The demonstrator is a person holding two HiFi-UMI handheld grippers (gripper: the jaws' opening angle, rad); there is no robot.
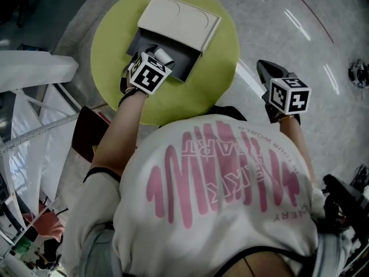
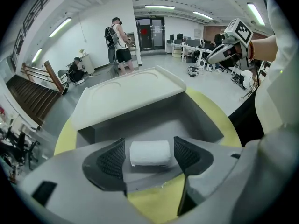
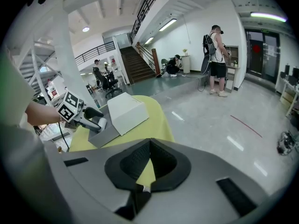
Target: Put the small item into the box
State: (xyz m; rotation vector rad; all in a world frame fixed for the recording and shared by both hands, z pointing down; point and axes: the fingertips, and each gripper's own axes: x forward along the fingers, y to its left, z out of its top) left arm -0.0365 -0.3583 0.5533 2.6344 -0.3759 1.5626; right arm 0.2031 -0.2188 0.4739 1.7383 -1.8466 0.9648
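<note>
Left gripper view: small white cylindrical roll [image 2: 149, 153] rests at the near end of the open grey box [image 2: 205, 125]. The left gripper [image 2: 149, 141] has its jaws spread just clear of the roll. The right gripper [image 3: 149, 143] is pressed together and empty. The placing looks done; next, the left should back out without nudging the roll.

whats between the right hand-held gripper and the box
Nothing but bare yellow-green table top lies between the right hand-held gripper and the box. The head view and the right gripper view both show that stretch bare.

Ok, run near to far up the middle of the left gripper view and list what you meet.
left gripper → white roll between its jaws → grey box, its tray open → white lid → floor → person standing with a backpack
</note>
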